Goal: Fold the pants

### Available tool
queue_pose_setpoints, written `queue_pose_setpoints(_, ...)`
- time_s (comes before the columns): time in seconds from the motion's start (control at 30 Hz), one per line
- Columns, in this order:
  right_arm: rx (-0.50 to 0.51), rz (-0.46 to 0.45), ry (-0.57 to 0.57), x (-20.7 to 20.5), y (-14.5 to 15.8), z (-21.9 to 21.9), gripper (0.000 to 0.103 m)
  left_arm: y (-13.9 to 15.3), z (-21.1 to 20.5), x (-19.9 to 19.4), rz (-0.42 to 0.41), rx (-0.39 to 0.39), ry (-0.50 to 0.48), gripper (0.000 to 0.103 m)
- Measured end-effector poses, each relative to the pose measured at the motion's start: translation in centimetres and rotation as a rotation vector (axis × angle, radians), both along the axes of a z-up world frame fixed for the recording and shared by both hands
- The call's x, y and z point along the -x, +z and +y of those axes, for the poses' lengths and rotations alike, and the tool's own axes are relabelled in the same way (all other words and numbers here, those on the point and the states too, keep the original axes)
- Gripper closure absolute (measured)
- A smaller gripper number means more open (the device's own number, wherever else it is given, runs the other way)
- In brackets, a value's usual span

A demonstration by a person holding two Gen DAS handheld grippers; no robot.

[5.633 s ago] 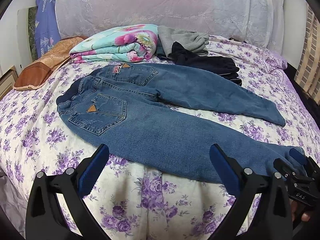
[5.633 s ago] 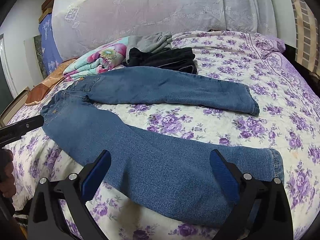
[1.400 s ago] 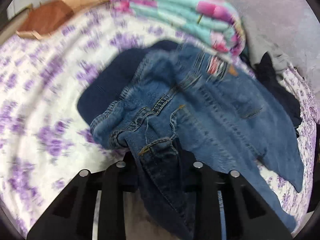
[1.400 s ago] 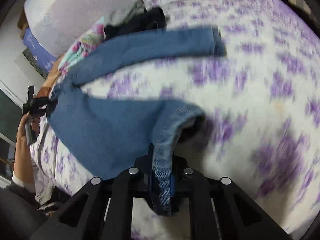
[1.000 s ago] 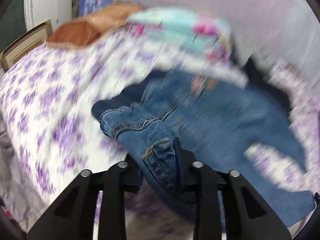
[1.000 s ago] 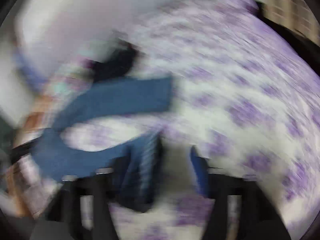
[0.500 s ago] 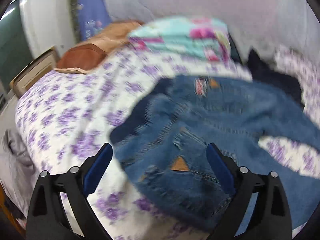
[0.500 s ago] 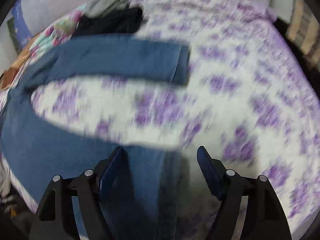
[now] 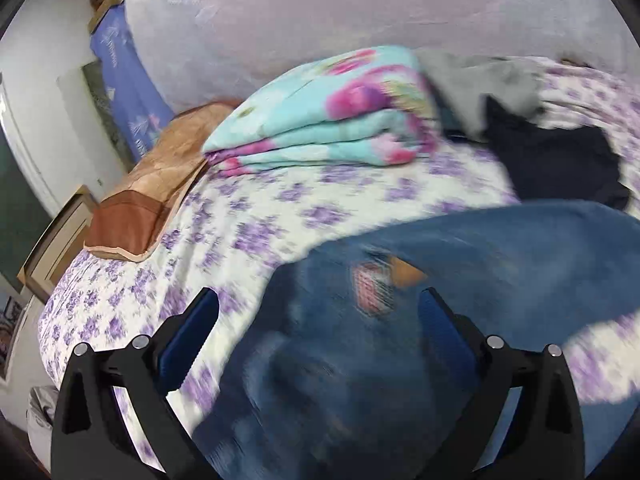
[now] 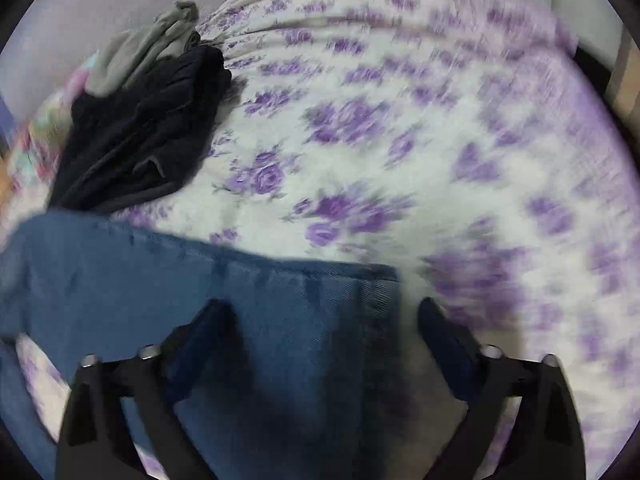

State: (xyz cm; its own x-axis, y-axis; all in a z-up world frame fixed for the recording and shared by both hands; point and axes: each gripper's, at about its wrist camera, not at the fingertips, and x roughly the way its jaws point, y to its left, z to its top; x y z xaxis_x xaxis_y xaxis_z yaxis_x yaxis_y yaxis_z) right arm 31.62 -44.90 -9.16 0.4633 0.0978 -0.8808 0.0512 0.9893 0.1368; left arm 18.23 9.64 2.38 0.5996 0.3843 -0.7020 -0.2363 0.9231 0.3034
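- Left wrist view: your left gripper (image 9: 318, 320) has its jaws spread wide with nothing pinched. The blue denim jeans (image 9: 460, 264) lie flat on the bed with the white sheet printed in purple flowers (image 9: 256, 216), and the waist end with the red-and-white patch (image 9: 372, 286) and tan tag sits right between the two blue finger pads (image 9: 188, 334). It's motion-blurred, so seams are hard to read.
- Same view, farther back: a folded turquoise blanket with pink flowers (image 9: 328, 116), a crumpled grey garment (image 9: 480, 80) just beside it, and a dark navy garment (image 9: 556, 160) near the jeans' far edge. A brown cushion (image 9: 156, 184) lies on the bed's left side, and a big pale lilac pillow (image 9: 360, 12) stands at the head.
- Right wrist view: your right gripper (image 10: 322, 324) is spread open too, holding nothing. One jeans leg lies across the bed, with its hem end between the pads. The dark navy garment and grey garment are piled up top left, well apart from the hem.
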Motion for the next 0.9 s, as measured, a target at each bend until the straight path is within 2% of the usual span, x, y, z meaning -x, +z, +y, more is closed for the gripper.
queue_pose_setpoints(0.03,-0.027,-0.011,0.011,0.0,0.4,0.0,0.055,-0.7,1.2,-1.3,0.023,0.009,0.021,0.006)
queue_pose_setpoints(0.07,-0.109,-0.010,0.050,-0.1,0.5,0.3,0.092,-1.7,2.5,-2.4,0.056,0.018,0.049,0.006)
queue_pose_setpoints(0.1,-0.169,-0.024,0.084,0.1,1.2,0.5,0.092,-2.6,3.6,-3.5,0.090,0.038,0.056,0.010)
queue_pose_setpoints(0.13,-0.110,-0.059,0.100,0.3,2.0,1.0,0.092,-4.0,4.8,-4.8,0.139,0.094,0.047,0.016)
queue_pose_setpoints(0.2,-0.080,-0.108,0.122,0.3,3.2,1.1,0.092,-5.8,6.2,-6.1,0.198,0.219,0.036,0.032)
queue_pose_setpoints(0.23,-0.079,-0.132,0.109,0.1,3.8,0.8,0.092,-6.4,6.4,-6.2,0.206,0.249,0.039,0.033)
queue_pose_setpoints(0.3,-0.050,-0.148,0.082,-0.8,3.9,0.7,0.087,-7.3,6.1,-6.8,0.207,0.234,0.043,0.032)
queue_pose_setpoints(0.33,0.007,-0.125,0.081,-0.8,3.1,1.2,0.078,-7.5,5.9,-6.9,0.206,0.222,0.047,0.032)
queue_pose_setpoints(0.37,0.078,-0.075,0.087,-1.3,1.6,1.6,0.063,-7.8,5.8,-7.1,0.207,0.214,0.058,0.029)
queue_pose_setpoints(0.4,0.139,-0.014,0.100,-1.9,-0.1,2.2,0.060,-7.9,5.9,-7.3,0.215,0.206,0.077,0.019)
queue_pose_setpoints(0.43,0.187,-0.056,0.097,-1.7,0.1,2.7,0.052,-8.0,6.2,-7.5,0.226,0.194,0.110,0.015)
queue_pose_setpoints(0.47,0.242,-0.053,0.084,-1.7,0.7,3.1,0.046,-7.8,6.6,-7.6,0.232,0.210,0.127,0.014)
queue_pose_setpoints(0.5,0.259,-0.058,0.077,-1.3,1.3,3.2,0.047,-7.4,6.9,-7.4,0.236,0.235,0.132,0.015)
queue_pose_setpoints(0.53,0.257,-0.096,0.065,-0.6,2.7,3.3,0.046,-6.7,7.2,-7.0,0.231,0.257,0.126,0.015)
queue_pose_setpoints(0.57,0.242,-0.134,0.065,0.0,3.8,3.4,0.041,-5.9,7.3,-6.3,0.206,0.262,0.114,0.015)
queue_pose_setpoints(0.63,0.214,-0.197,0.061,1.2,5.5,3.7,0.030,-4.5,7.4,-5.3,0.180,0.242,0.088,0.015)
queue_pose_setpoints(0.67,0.187,-0.223,0.075,1.9,6.3,4.1,0.028,-4.2,7.7,-4.8,0.181,0.226,0.091,0.015)
queue_pose_setpoints(0.8,0.074,-0.244,0.216,2.6,7.6,7.4,0.028,-4.3,8.0,-3.6,0.201,0.266,0.111,0.015)
queue_pose_setpoints(0.9,-0.055,-0.191,0.335,1.9,7.4,11.5,0.029,-4.7,6.0,-3.2,0.206,0.223,0.047,0.015)
